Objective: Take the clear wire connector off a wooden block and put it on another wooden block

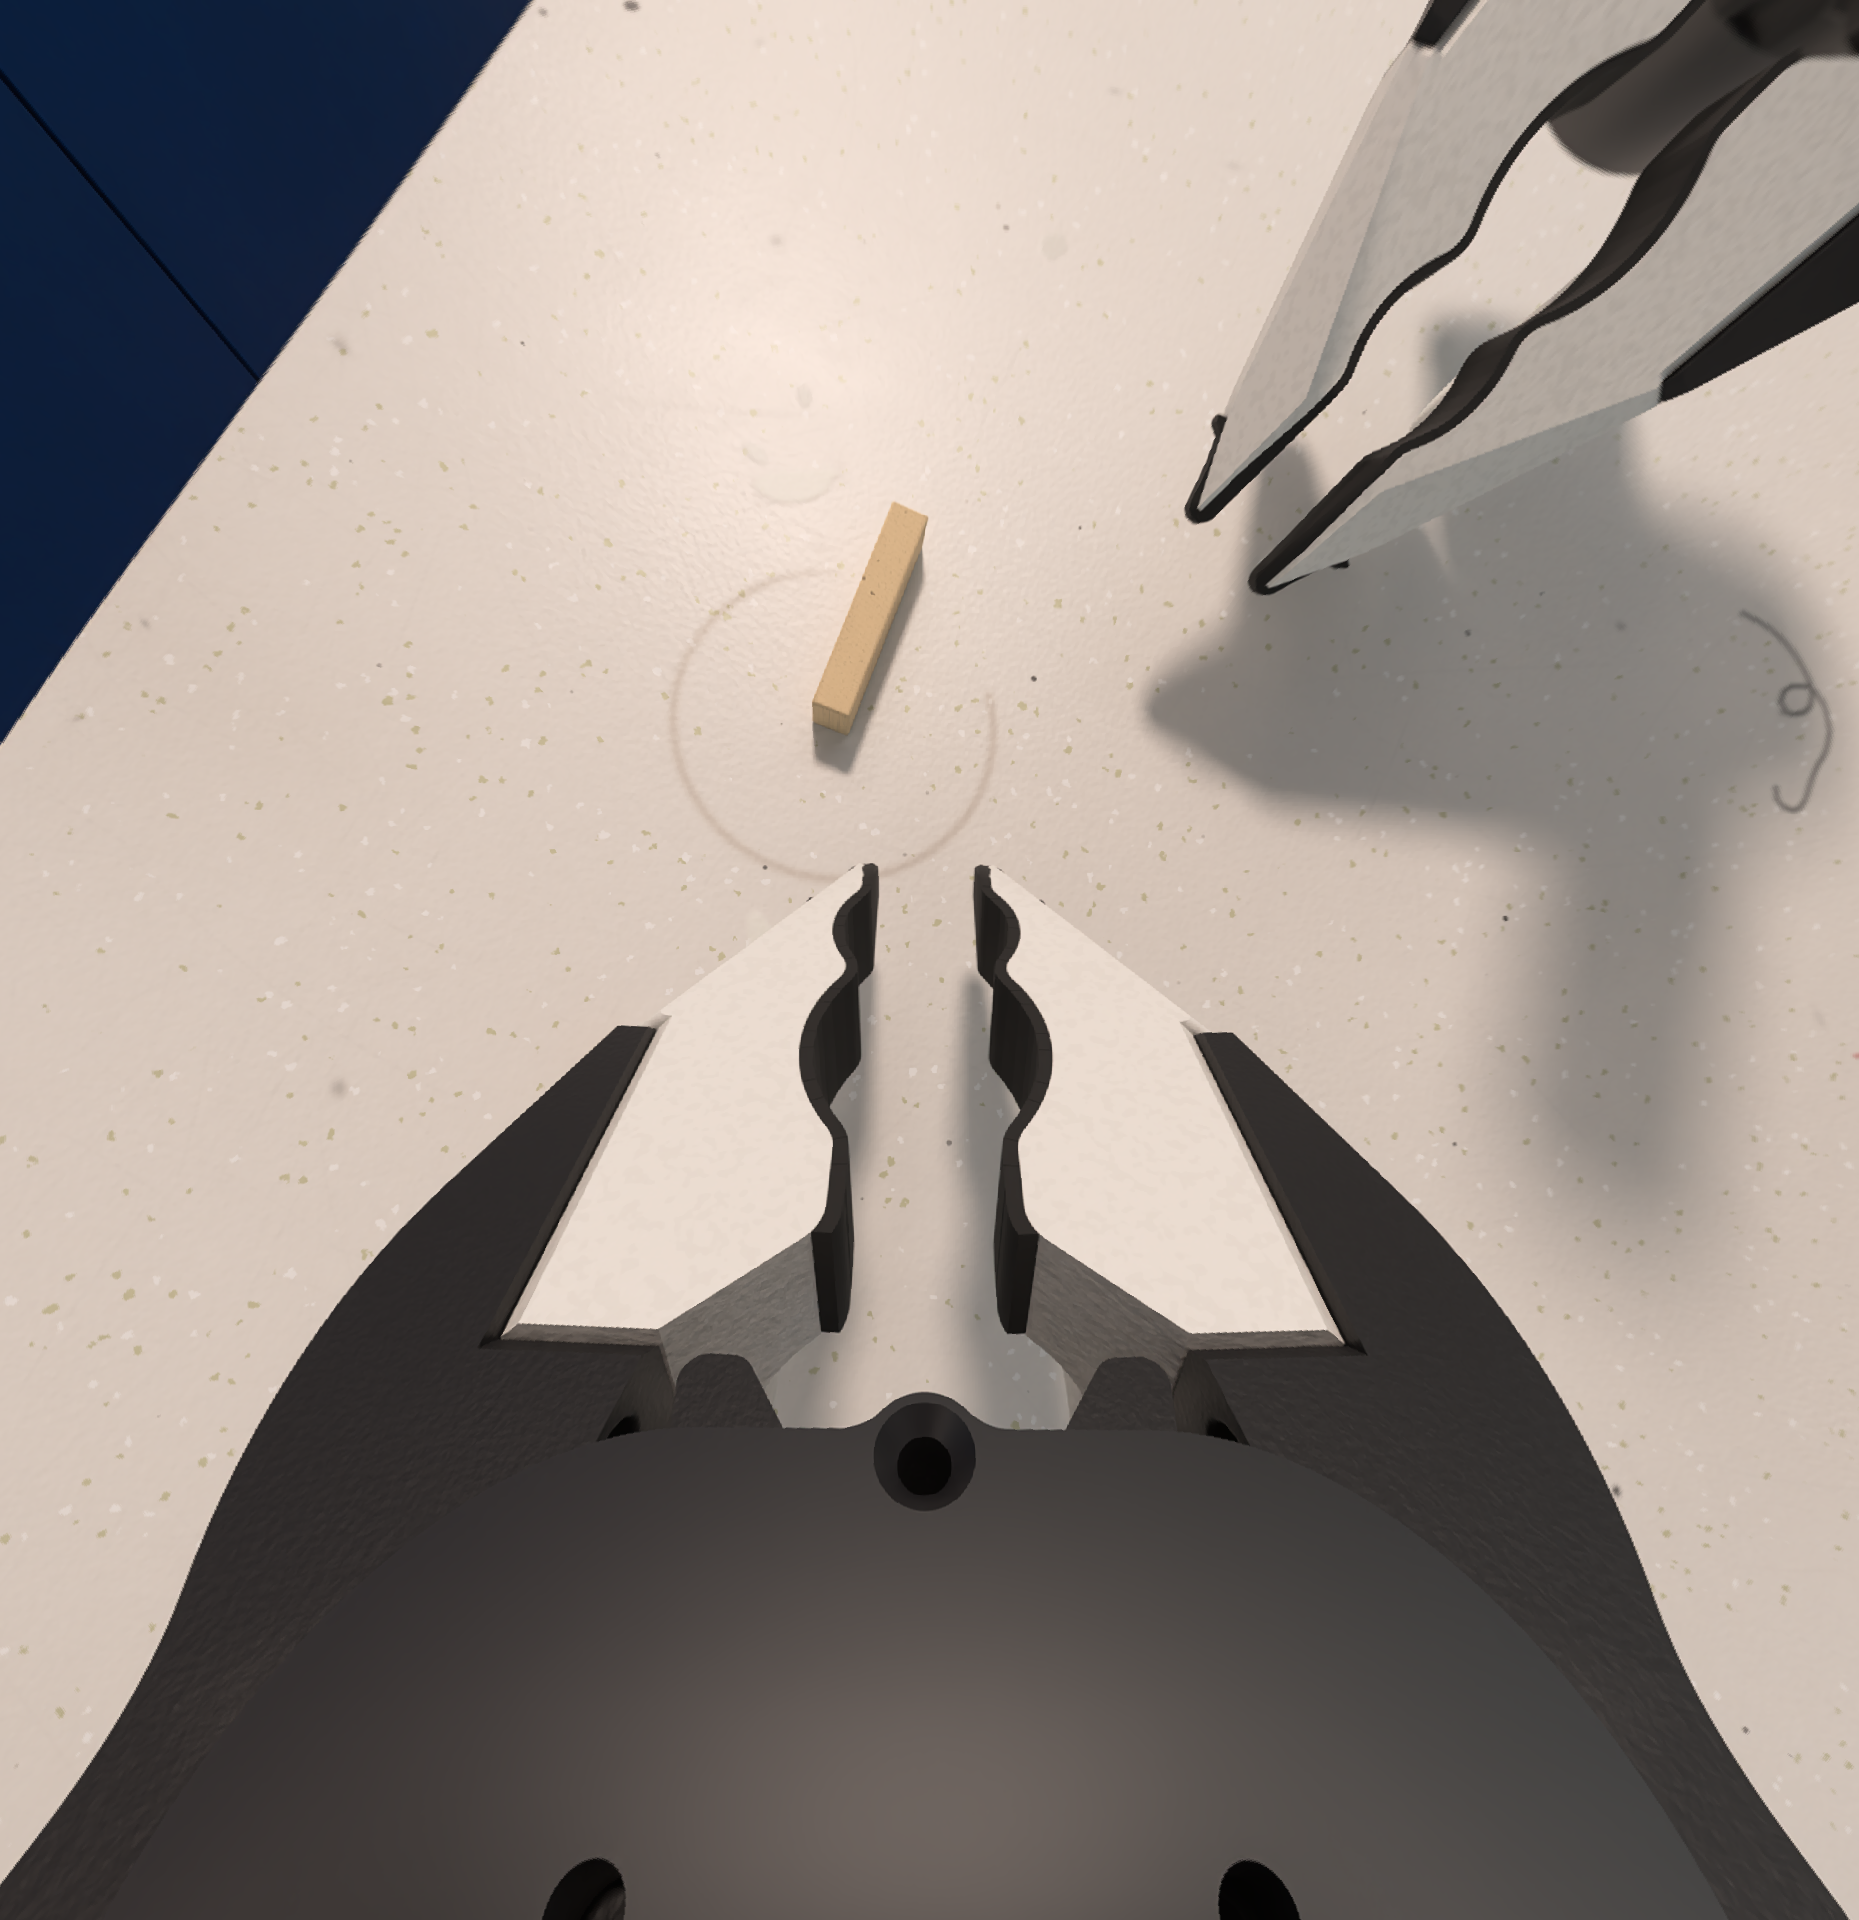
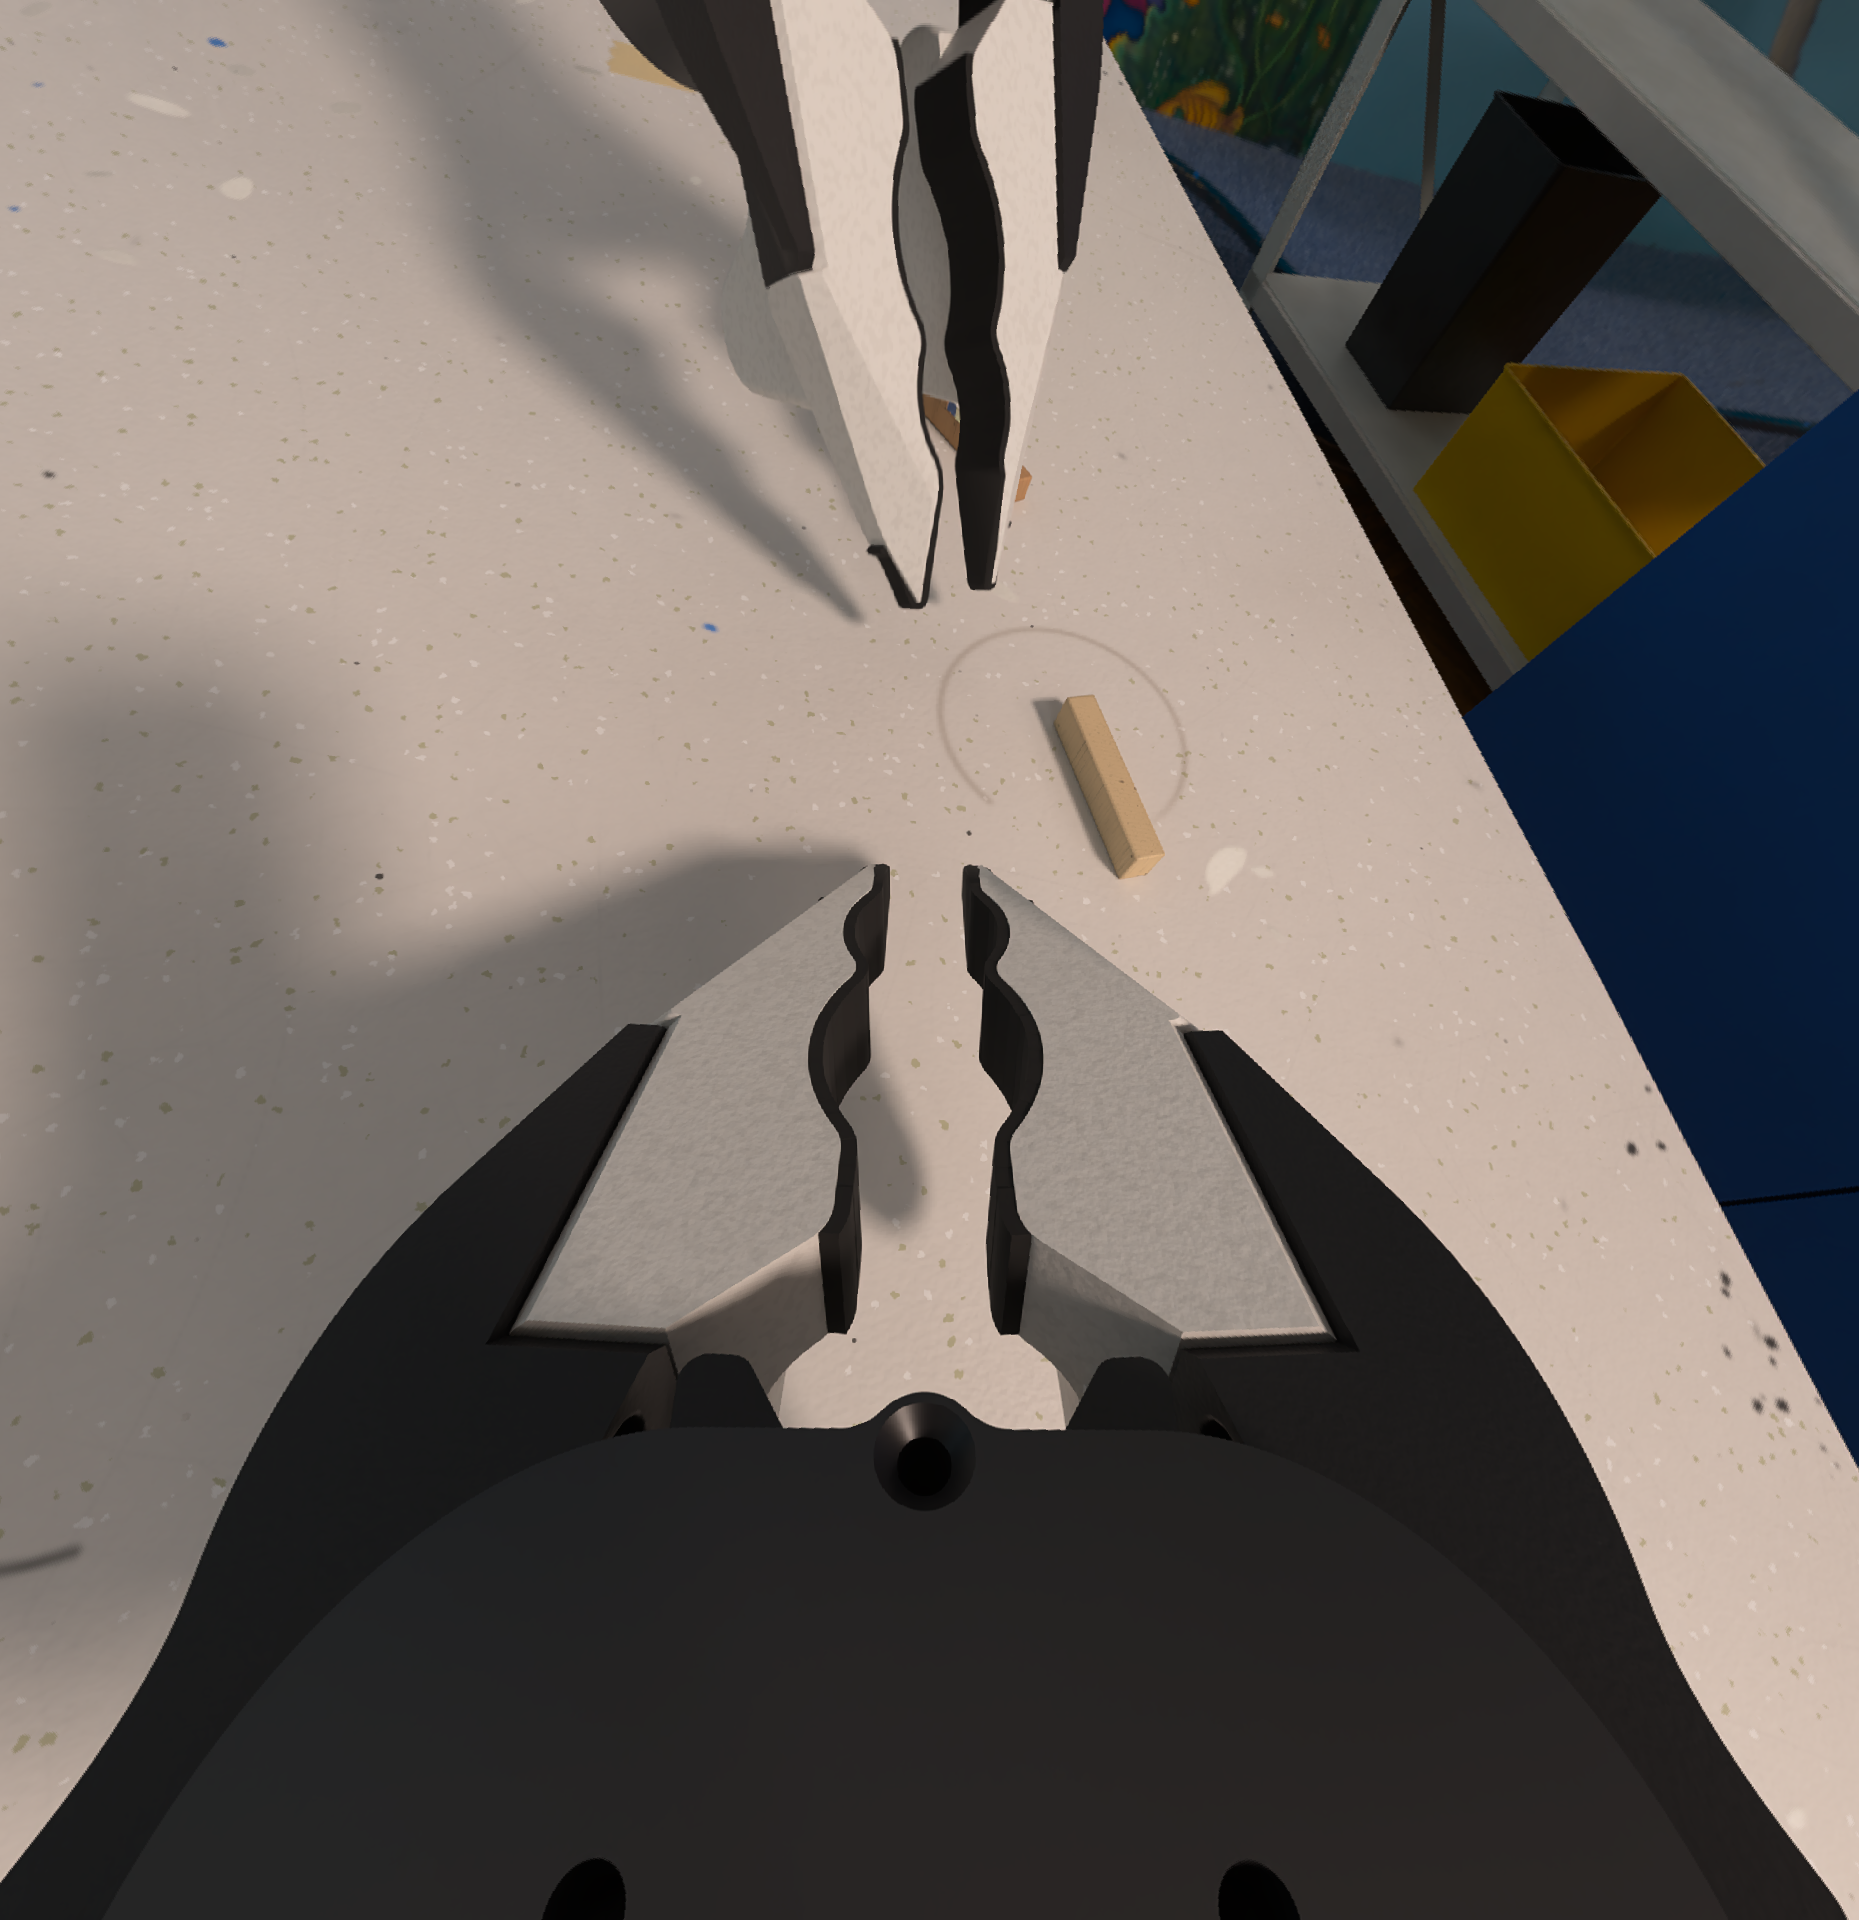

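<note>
A light wooden block (image 1: 869, 632) lies flat on the speckled white table (image 1: 385, 935), with nothing on it. It also shows in the right wrist view (image 2: 1109, 784). My left gripper (image 1: 926, 878) is open and empty, just short of the block's near end. My right gripper (image 2: 925, 878) is open and empty, to the left of the block. The two grippers face each other: the right one (image 1: 1231, 545) shows at the upper right of the left wrist view, the left one (image 2: 946, 590) at the top of the right wrist view. Part of a second wooden block (image 2: 940, 421) shows behind the left gripper. No clear connector shows plainly.
The table edge (image 1: 333, 260) runs diagonally at the upper left, with dark blue floor beyond. In the right wrist view the table edge (image 2: 1424, 665) lies close on the right of the block. Past it, a grey shelf holds a black bin (image 2: 1496, 260) and a yellow bin (image 2: 1569, 488).
</note>
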